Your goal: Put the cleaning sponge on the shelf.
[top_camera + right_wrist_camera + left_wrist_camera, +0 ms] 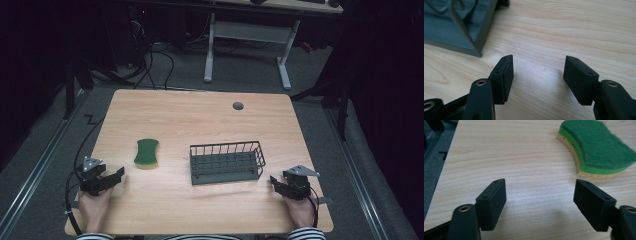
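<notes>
i see the bench (pixel 200 120) first, a light wood top with a small grey round cap (pixel 238 105) set into it near the far edge. on it, right of the middle, sits a dark wire basket (pixel 227 161), long side toward me, nothing in it that i can make out. a corner of it shows at the upper left of the right gripper view, resting flat on the wood. left of the basket and well apart from it lies a sponge (pixel 146 153), green scouring side up over a yellow layer, flat on the bench.

my left gripper (pixel 119 175) rests at the near left corner, held in the left hand (pixel 94 206), pointing toward the middle. in the left gripper view its jaws stand wide apart with only bare wood between them, and the sponge lies ahead and off to the right, near but not touching.

my right gripper (pixel 274 181) sits at the near right, in the right hand (pixel 301 212), just beside the basket's near right corner. its jaws are spread wide too, gripping nothing.
</notes>
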### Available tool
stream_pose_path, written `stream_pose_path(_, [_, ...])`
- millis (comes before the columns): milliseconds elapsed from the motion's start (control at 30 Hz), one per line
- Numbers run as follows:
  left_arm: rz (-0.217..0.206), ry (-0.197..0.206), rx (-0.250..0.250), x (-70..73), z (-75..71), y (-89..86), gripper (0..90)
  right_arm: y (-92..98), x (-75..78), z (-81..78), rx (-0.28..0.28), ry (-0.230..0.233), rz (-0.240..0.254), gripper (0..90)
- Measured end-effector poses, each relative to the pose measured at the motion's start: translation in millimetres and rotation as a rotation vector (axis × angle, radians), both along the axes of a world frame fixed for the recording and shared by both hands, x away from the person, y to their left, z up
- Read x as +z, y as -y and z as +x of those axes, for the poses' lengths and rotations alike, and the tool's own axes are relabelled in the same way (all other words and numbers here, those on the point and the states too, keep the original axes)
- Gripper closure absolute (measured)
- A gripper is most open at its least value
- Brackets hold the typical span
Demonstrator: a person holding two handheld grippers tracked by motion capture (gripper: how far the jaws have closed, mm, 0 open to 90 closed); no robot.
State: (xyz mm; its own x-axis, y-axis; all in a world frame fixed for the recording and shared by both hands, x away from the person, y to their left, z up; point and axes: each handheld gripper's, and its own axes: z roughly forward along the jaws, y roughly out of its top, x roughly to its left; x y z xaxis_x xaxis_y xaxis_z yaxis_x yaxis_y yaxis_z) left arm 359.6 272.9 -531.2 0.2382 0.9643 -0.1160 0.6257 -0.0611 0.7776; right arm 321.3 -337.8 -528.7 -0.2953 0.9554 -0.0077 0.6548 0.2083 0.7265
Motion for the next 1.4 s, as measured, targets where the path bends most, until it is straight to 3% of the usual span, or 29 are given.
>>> stream_pose_path(200, [-0.026, 0.031, -0.055, 6.5, -13.1, 13.8, 32.2, -8.1, 1.2, -3.7, 0.035, 0.013, 0.017, 42.7])
stream_pose_path(267, [-0.017, 0.050, -0.104, 9.8, -22.9, 30.9, 33.8, -11.8, 3.5, -6.3, 0.072, 0.013, 0.070, 44.8])
stream_pose_path(367, [-0.008, 0.062, -0.165, 13.9, -30.4, 51.1, 35.1, -17.3, 5.9, -10.6, 0.106, 0.024, 0.077, 46.5])
stream_pose_path(400, [-0.008, 0.062, -0.165, 13.9, -30.4, 51.1, 35.3, -19.0, 6.6, -11.9, 0.115, 0.024, 0.078, 46.9])
stream_pose_path(600, [-0.005, 0.030, -0.332, 22.3, -34.3, 104.4, 41.2, -25.6, 10.5, -15.7, 0.149, 0.035, 0.093, 49.5])
stream_pose_path(700, [-0.020, 0.009, -0.402, 22.4, -33.8, 126.3, 42.4, -28.3, 11.3, -14.4, 0.149, 0.041, 0.082, 50.3])
stream_pose_path(800, [-0.024, -0.003, -0.440, 21.9, -33.5, 140.4, 42.7, -30.1, 12.3, -12.9, 0.154, 0.042, 0.084, 53.7])
stream_pose_path(833, [-0.018, -0.004, -0.480, 21.2, -33.5, 153.2, 45.0, -31.9, 13.6, -10.8, 0.161, 0.043, 0.089, 57.1])
stream_pose_path(867, [-0.018, -0.004, -0.480, 21.2, -33.5, 153.2, 45.7, -31.9, 13.6, -10.8, 0.161, 0.043, 0.089, 57.1])
stream_pose_path(933, [0.004, -0.010, -0.515, 19.6, -32.3, 170.4, 46.4, -33.4, 14.6, -6.0, 0.172, 0.031, 0.101, 61.2])
stream_pose_path(1033, [0.024, -0.019, -0.517, 19.1, -31.0, 179.6, 46.4, -35.1, 14.5, -2.2, 0.175, 0.016, 0.115, 65.0])
stream_pose_path(1133, [0.048, -0.015, -0.528, 18.8, -28.5, 191.6, 52.2, -35.7, 13.5, -0.6, 0.180, 0.011, 0.124, 68.9])
stream_pose_path(1400, [0.052, -0.025, -0.550, 16.8, -23.4, 199.5, 68.5, -35.7, 12.1, 2.1, 0.198, 0.014, 0.124, 75.2])
